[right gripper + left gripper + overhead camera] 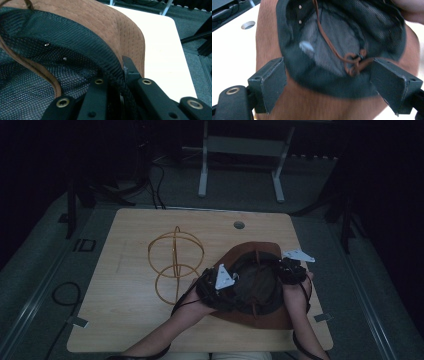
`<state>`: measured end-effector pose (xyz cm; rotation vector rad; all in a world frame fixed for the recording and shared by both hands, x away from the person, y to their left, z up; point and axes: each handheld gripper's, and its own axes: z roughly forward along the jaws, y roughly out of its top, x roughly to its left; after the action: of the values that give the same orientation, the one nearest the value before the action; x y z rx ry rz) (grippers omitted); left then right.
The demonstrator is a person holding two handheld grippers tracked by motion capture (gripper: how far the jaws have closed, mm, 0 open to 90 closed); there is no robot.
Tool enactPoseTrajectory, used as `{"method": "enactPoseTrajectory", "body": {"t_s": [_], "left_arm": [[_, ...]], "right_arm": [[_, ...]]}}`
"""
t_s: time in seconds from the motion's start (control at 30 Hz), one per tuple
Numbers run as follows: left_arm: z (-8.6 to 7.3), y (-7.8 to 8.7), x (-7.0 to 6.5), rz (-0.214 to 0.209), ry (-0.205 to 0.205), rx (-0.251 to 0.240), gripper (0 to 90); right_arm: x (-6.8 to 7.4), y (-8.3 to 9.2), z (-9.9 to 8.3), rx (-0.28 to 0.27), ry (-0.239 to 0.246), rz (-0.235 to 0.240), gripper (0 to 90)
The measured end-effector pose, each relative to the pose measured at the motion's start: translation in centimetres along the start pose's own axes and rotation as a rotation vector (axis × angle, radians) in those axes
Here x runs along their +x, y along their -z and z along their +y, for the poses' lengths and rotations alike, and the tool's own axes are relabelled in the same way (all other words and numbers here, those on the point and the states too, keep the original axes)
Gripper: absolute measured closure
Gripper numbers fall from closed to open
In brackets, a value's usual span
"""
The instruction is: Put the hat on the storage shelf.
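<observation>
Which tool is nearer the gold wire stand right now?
Left. The left tool sits at the hat's left edge, just right of the gold wire stand. The right tool grips the hat's far side, across the crown.

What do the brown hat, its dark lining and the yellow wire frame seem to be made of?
Brown wide-brimmed hat: probably suede or faux suede, matte, with a napped, stitched brim. Dark inner lining: synthetic mesh, judging by the fine open weave. Thin brown chin cord: perhaps leather. Yellow wire-hoop frame: thin glossy hoops, metal or plastic, unclear.
</observation>
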<state>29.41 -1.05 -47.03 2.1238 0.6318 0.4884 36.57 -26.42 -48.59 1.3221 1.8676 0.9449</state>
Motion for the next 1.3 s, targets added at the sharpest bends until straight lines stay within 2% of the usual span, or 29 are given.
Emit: {"method": "enactPoseTrajectory", "body": {"t_s": [0.17,0.23,0.33,0.5,0.63,0.73,0.83,0.9,0.97,1.1,1.2,1.3], "left_arm": [[2.0,-2.0,0.8,0.047,0.011,0.026,14.7],[2.5,-2.8,1.2,0.093,0.011,0.047,15.0],[3.2,-3.7,1.7,0.124,0.035,0.062,15.1],[3.8,-5.5,2.2,0.149,0.062,0.111,15.5],[4.0,-6.7,2.5,0.198,0.077,0.157,19.6],[4.2,-7.3,2.5,0.24,0.068,0.17,27.3],[4.4,-7.7,2.9,0.271,0.08,0.188,37.0],[4.6,-7.9,3.2,0.271,0.085,0.198,46.5],[4.6,-8.1,3.3,0.282,0.072,0.202,56.5],[4.5,-8.0,3.3,0.291,0.061,0.189,82.9],[4.8,-7.7,3.1,0.314,0.053,0.164,87.1],[5.1,-7.3,2.9,0.328,0.044,0.129,87.6]], "right_arm": [[0.0,0.3,0.2,-0.006,0.001,0.004,84.3],[0.0,0.4,0.2,-0.008,-0.001,0.007,84.3],[0.0,0.6,0.3,-0.015,-0.001,0.013,84.3],[0.1,0.9,0.5,-0.024,-0.004,0.023,84.3],[0.3,1.4,0.7,-0.038,0.0,0.027,84.3],[0.4,1.7,0.8,-0.045,-0.002,0.031,84.3],[0.5,1.9,0.8,-0.051,0.0,0.036,84.3],[0.6,2.0,0.8,-0.055,0.0,0.04,84.3],[0.6,2.2,0.7,-0.066,0.006,0.051,84.3],[0.5,2.3,0.5,-0.059,-0.002,0.059,84.2],[0.6,2.6,0.4,-0.064,-0.003,0.057,84.1],[0.4,3.0,0.4,-0.065,-0.029,0.076,82.7]]}}
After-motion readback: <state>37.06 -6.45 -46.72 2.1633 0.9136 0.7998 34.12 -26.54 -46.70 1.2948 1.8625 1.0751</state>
